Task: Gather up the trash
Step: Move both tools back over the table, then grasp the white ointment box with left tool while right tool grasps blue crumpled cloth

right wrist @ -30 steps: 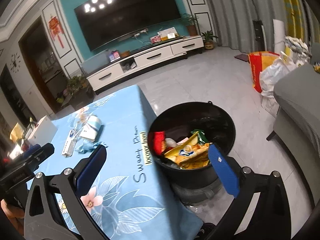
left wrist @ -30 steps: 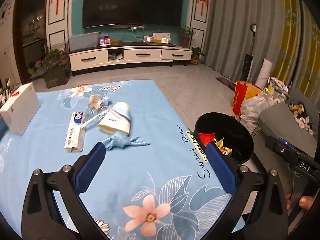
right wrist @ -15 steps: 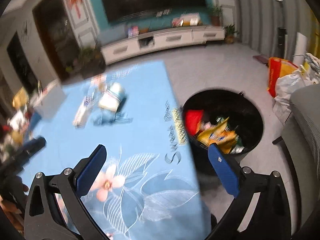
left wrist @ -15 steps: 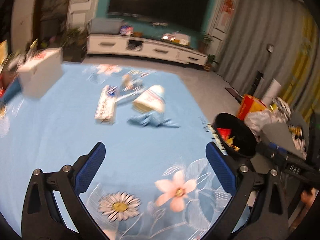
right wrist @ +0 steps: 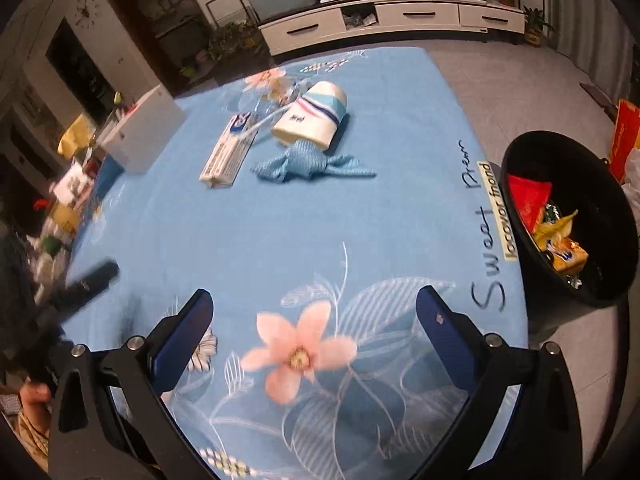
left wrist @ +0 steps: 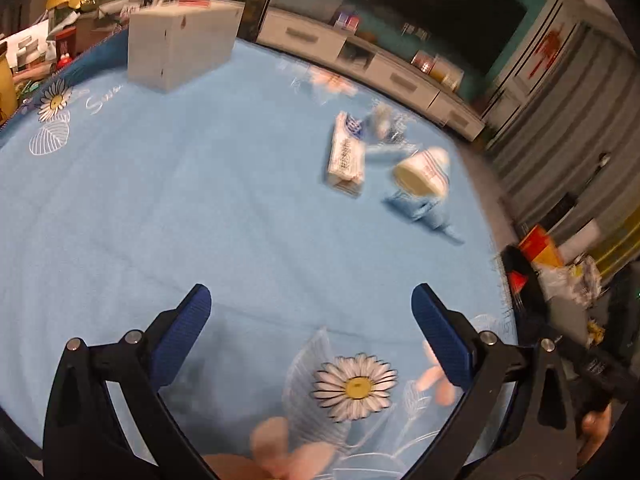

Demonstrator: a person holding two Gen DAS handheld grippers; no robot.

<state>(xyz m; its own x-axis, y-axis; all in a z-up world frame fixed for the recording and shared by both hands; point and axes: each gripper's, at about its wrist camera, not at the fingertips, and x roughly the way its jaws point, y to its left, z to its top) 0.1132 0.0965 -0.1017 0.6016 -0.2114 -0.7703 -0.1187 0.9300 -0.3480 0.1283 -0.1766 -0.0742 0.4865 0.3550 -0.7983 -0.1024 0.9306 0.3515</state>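
Trash sat in a cluster toward the far right part of the counter [right wrist: 280, 240], well apart from both grippers: a tipped paper cup [right wrist: 310, 116], a crumpled blue wrapper [right wrist: 312, 162] touching its near side, a flat toothpaste box [right wrist: 230, 152] just left of them. All looked light. The cup was thin and crushable, best pinched across its rim; the wrapper was soft, grab the bunched middle; the box was stiff, take it across the narrow width. The black bin [right wrist: 568, 216] stood off the counter's right edge, already holding wrappers. Left gripper [left wrist: 312, 336] and right gripper [right wrist: 314, 330] both hovered low over the near edge, tilted down, fingers wide apart, holding nothing.
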